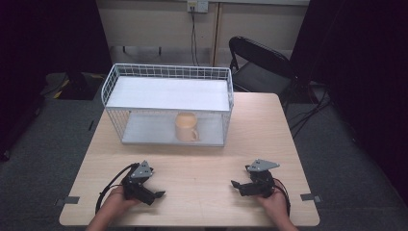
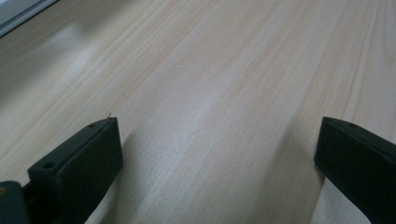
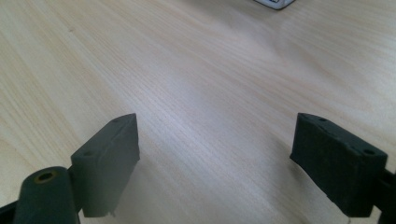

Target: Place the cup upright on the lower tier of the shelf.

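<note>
Mug (image 1: 186, 127) half-veiled behind basket mesh (image 1: 166, 122)

The person's left hand (image 1: 117, 198) held the left gripper (image 1: 155, 193) low over the worktop (image 1: 202, 168), its tips turned inward toward the middle. The right hand (image 1: 274, 201) held the right gripper (image 1: 237, 185) the same way, mirrored, tips pointing toward the left one. Both forearms came in from the near edge. In each gripper view the two black fingers (image 2: 77, 163) stood wide apart with nothing between them (image 3: 107, 158).
</note>
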`<action>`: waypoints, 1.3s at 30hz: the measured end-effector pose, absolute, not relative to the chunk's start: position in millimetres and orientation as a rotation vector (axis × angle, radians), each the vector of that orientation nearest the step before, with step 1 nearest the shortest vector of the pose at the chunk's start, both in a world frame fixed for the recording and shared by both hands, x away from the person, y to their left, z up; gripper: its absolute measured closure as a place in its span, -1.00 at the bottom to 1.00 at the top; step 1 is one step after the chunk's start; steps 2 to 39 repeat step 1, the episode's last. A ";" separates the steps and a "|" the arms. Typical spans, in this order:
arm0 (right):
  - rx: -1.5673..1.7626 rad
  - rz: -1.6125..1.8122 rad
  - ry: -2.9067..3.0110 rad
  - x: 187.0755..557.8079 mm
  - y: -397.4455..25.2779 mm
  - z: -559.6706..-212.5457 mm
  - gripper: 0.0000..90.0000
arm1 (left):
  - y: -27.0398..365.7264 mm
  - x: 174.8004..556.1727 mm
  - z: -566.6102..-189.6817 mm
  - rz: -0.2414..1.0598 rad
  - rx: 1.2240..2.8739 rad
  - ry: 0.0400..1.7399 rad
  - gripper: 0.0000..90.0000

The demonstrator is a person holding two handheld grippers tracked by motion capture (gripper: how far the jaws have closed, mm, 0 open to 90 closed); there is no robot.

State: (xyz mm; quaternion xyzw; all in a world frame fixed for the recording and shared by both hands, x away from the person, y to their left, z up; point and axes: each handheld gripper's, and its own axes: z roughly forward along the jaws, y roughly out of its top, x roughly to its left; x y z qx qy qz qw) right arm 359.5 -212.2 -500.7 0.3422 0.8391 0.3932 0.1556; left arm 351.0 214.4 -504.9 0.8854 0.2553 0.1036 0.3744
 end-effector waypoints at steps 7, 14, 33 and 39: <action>0.974 1.114 2.406 359.7 -210.0 -500.3 -0.67 | 214.4 351.0 -504.9 0.265 2.266 0.654 -0.99; 0.974 1.114 2.406 359.7 -210.0 -500.3 -0.67 | 214.4 351.0 -504.9 0.265 2.266 0.654 -0.99; 0.974 1.114 2.406 359.7 -210.0 -500.3 -0.67 | 214.4 351.0 -504.9 0.265 2.266 0.654 -0.99; 0.974 1.114 2.406 359.7 -210.0 -500.3 -0.67 | 214.4 351.0 -504.9 0.265 2.266 0.654 -0.99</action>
